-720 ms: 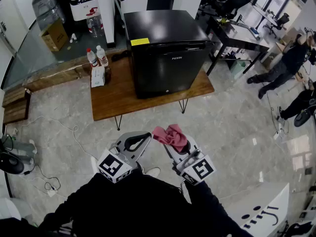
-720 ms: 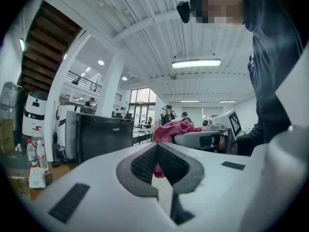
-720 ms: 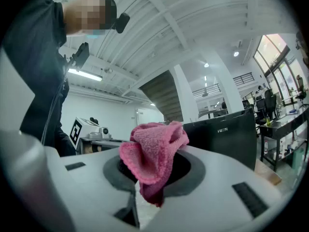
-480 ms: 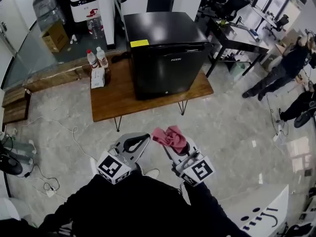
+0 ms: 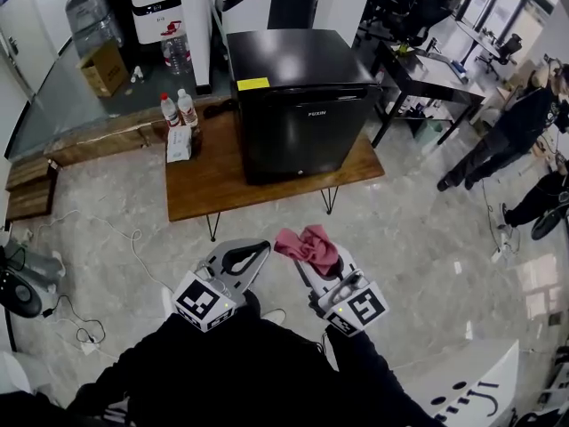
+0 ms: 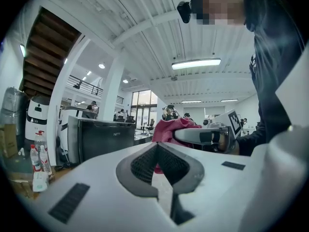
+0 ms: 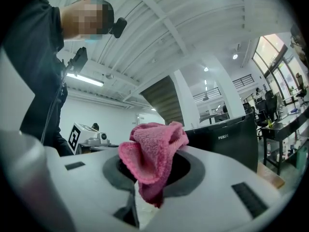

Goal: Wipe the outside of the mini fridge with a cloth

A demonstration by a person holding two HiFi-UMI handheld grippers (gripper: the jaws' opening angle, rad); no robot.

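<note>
The black mini fridge stands with its door shut on a low wooden table, well ahead of both grippers. My right gripper is held close to my body, shut on a crumpled pink cloth that bunches up above its jaws. The right gripper view shows the cloth filling the jaw gap, with the fridge behind it. My left gripper is beside it, shut with nothing in it. In the left gripper view the fridge is to the left and the cloth to the right.
Two water bottles and a tissue pack sit on the table's left end. A dark desk stands right of the fridge. People stand at the far right. Cables lie on the stone floor at left.
The fridge and table have shifted slightly down in the head view. Both grippers keep the same pose, and the cloth stays in the right one.
</note>
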